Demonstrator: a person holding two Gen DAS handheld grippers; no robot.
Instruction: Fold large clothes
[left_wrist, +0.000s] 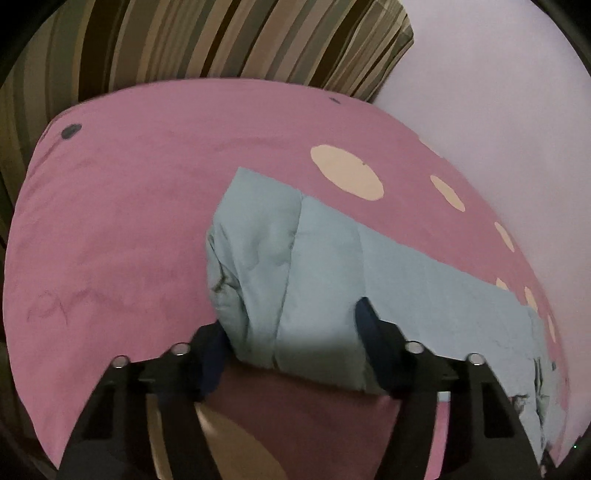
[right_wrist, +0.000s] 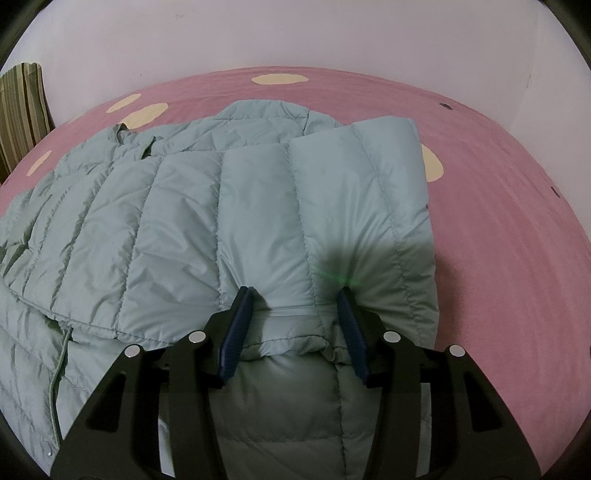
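Jacket (right_wrist: 184, 206) on bed (right_wrist: 517, 258); both grippers' fingers pinching padded folds.

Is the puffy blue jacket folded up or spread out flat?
Partly folded. In the right wrist view, one quilted panel of the jacket is doubled over the rest, which lies rumpled on the pink bedcover.

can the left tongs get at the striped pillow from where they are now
Probably not right away. The left tongs have a bunched part of the pale blue puffer jacket between their fingers, and the striped pillow lies at the far edge of the pink bedspread. The stretch between looks bare, but the jacket would have to be let go first.
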